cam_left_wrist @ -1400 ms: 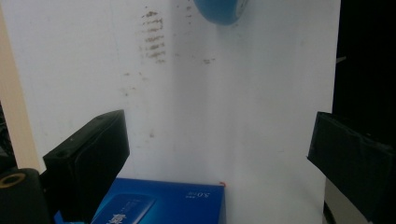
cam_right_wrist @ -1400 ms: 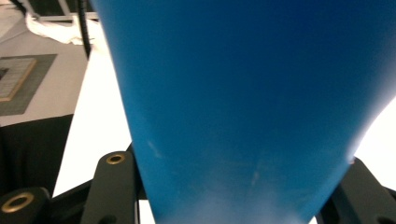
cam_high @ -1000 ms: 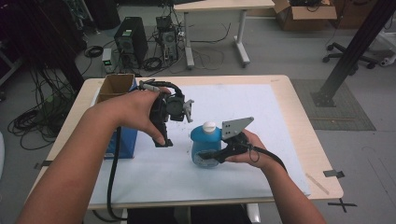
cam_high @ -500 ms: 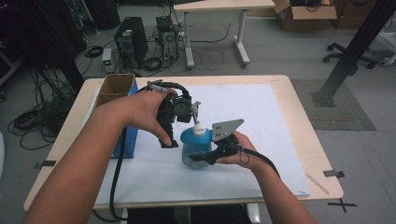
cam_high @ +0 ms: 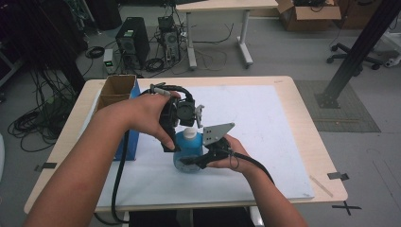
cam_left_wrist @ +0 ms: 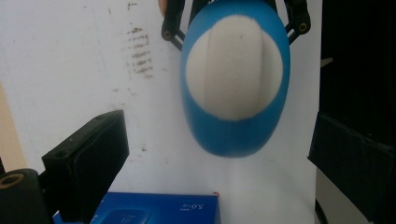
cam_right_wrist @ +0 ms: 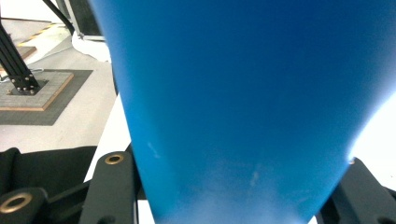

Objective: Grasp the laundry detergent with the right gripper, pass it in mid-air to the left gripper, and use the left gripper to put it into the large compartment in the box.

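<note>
A blue bottle (cam_high: 189,152) with a white cap (cam_high: 189,134) stands upright on the white mat (cam_high: 265,127). My right gripper (cam_high: 190,160) is shut on its lower body from the right; in the right gripper view the bottle (cam_right_wrist: 243,102) sits between the two black jaws. My left gripper (cam_high: 184,128) points down just above the cap. In the left gripper view its jaws stand wide apart on either side of the cap (cam_left_wrist: 233,70), clear of it, so it is open.
A blue box (cam_high: 128,142) stands on the mat's left edge, close to the left hand. An open cardboard box (cam_high: 118,87) sits behind it at the table's far left. The wooden table's (cam_high: 302,118) right half holds nothing. Cables trail from both grippers.
My right gripper has slid the bottle leftward across the mat until it stands under the left gripper. The left hand has hardly moved.
</note>
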The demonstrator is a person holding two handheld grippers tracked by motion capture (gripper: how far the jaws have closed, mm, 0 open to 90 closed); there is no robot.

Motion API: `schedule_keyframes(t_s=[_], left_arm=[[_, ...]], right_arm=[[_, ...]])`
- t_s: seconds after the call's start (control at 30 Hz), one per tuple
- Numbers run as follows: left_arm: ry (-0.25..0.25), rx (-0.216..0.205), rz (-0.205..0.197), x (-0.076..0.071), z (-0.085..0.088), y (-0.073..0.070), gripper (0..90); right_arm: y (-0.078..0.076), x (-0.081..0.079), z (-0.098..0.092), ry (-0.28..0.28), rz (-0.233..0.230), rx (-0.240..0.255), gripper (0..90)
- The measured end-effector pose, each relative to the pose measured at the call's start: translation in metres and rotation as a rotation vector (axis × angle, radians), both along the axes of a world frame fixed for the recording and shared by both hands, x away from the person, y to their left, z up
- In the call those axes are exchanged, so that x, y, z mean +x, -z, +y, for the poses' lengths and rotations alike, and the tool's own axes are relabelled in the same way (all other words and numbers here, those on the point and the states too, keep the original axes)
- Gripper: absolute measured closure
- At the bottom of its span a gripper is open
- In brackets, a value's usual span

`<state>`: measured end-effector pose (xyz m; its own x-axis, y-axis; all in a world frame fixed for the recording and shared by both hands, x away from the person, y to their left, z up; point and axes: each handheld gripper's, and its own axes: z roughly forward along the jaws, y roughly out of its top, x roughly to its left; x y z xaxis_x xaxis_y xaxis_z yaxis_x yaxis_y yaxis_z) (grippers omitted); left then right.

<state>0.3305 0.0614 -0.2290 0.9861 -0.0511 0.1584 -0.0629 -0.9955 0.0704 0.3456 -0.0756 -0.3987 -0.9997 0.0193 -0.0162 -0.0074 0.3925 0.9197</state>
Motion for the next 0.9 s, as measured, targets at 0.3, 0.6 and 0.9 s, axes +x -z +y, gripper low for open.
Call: schedule_keyframes(t_s=[0.3, 0.6, 0.9], left_arm=[[-0.009, 0.014, 0.037, -0.001, 0.0, 0.004, 5.2], [0.001, 0.031, 0.056, -0.001, -0.004, 0.008, 5.2], [-0.007, 0.055, 0.084, -0.001, -0.009, 0.017, 5.4]], right_arm=[[-0.004, 0.0, 0.011, -0.022, -0.001, 0.006, 44.9], [-0.005, 0.0, 0.015, -0.028, -0.005, 0.012, 44.9], [-0.008, -0.002, 0.018, -0.034, -0.009, 0.016, 44.9]])
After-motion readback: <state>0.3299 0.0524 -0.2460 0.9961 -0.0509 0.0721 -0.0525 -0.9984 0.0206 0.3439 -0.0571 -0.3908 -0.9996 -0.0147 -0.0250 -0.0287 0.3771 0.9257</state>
